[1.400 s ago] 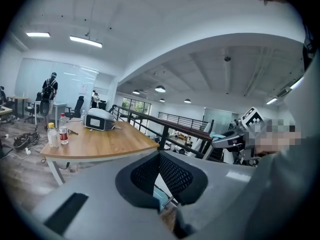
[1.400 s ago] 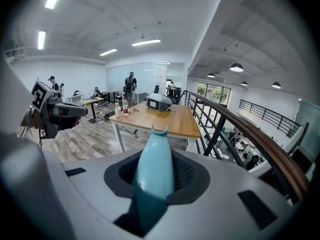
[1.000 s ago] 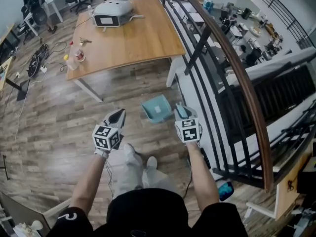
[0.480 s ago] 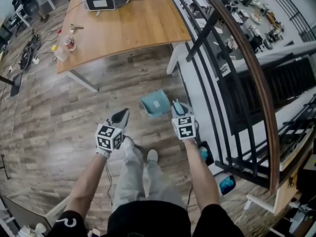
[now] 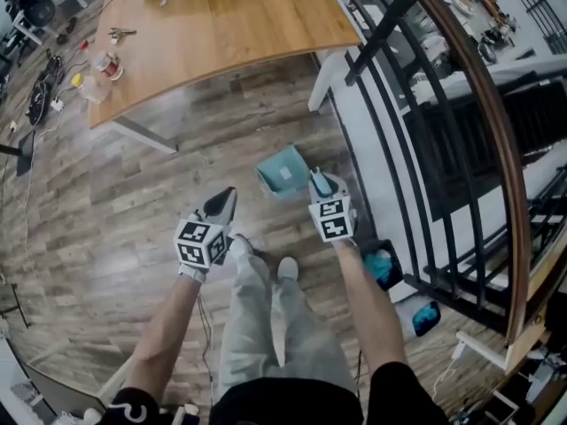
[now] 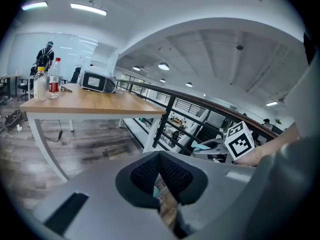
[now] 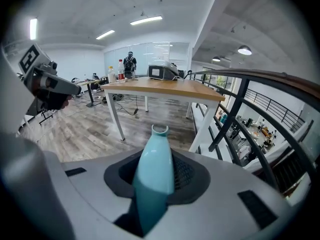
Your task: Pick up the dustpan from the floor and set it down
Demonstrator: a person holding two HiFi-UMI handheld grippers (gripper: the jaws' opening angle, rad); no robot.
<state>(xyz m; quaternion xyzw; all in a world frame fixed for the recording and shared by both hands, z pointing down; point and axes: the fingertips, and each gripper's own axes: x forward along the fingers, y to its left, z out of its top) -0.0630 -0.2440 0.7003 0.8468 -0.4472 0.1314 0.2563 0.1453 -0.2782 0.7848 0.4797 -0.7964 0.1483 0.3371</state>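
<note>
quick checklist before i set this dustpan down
1. Grip: right gripper shut on the handle of the dustpan: ok.
2. Other hand: left gripper shut, nothing in it: ok.
3. Landing spot: floor beside the dustpan is bare boards: ok.
4. Feet: shoes apart from the dustpan: ok.
5. Contact: whether the dustpan touches the floor yet: cannot tell.
</note>
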